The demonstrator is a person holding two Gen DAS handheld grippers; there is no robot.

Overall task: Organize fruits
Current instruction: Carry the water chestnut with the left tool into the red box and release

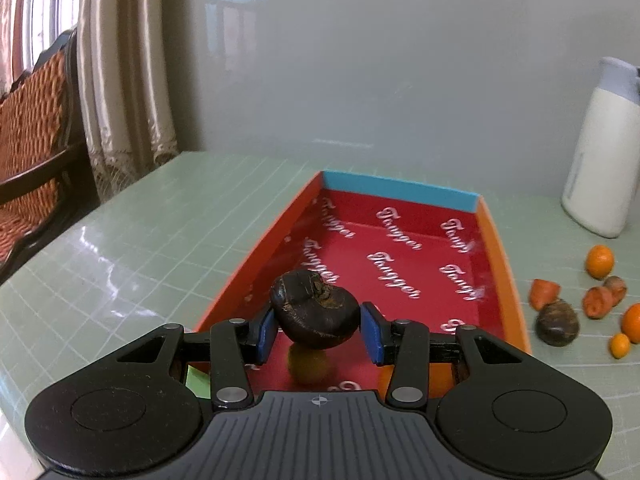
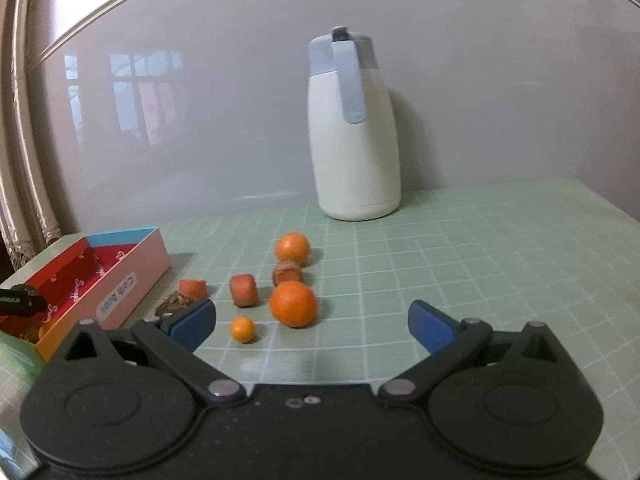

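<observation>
My left gripper (image 1: 319, 330) is shut on a dark brown water chestnut (image 1: 315, 307), held above the near end of a red box (image 1: 404, 276) with orange walls. A blurred orange fruit (image 1: 309, 364) lies in the box under it. My right gripper (image 2: 312, 326) stands open above the green mat, nothing between its fingers. Ahead of it lie a large orange (image 2: 293, 304), a second orange (image 2: 292, 247), a small kumquat (image 2: 242, 329) and three reddish-orange chunks (image 2: 243, 289). A brown chestnut (image 2: 174, 302) lies partly hidden behind its left finger.
A white jug with a grey lid (image 2: 352, 128) stands at the back against the wall. The box (image 2: 116, 276) sits left of the fruit, pink on its outer side. A green item (image 2: 16, 356) lies by its near corner. A chair (image 1: 36, 128) and curtain (image 1: 120, 60) stand beyond the table's left edge.
</observation>
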